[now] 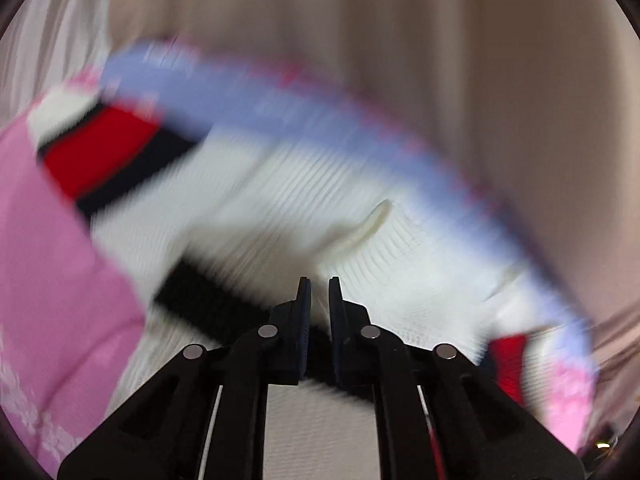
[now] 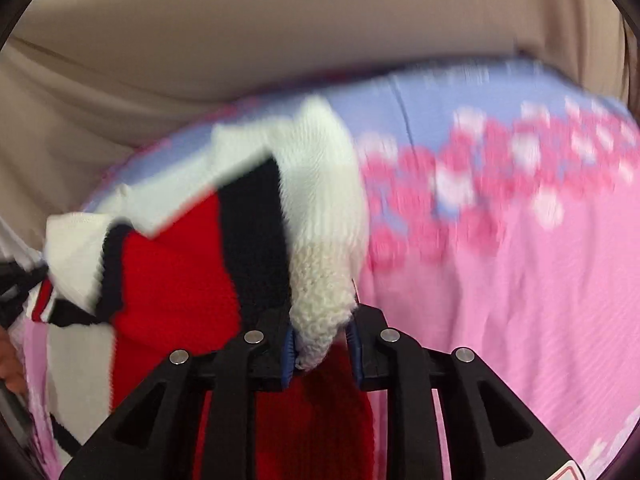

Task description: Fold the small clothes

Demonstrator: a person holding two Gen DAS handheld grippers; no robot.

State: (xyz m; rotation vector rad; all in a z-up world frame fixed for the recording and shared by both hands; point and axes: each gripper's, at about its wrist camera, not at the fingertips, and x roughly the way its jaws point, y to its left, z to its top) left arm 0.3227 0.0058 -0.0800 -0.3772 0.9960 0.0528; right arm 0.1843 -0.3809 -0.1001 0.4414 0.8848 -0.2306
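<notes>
No legible text, label, brand, number or sign found in either wrist view. Both views are motion-blurred. The only candidate is a red-outlined sticker [image 2: 562, 474] at the bottom edge of the right wrist view, on the body of the right hand-held gripper; it is cut off by the frame and nothing on it can be read. The blurred pink and white marks on the cloth [image 2: 500, 168] are a printed pattern, not lettering.
</notes>
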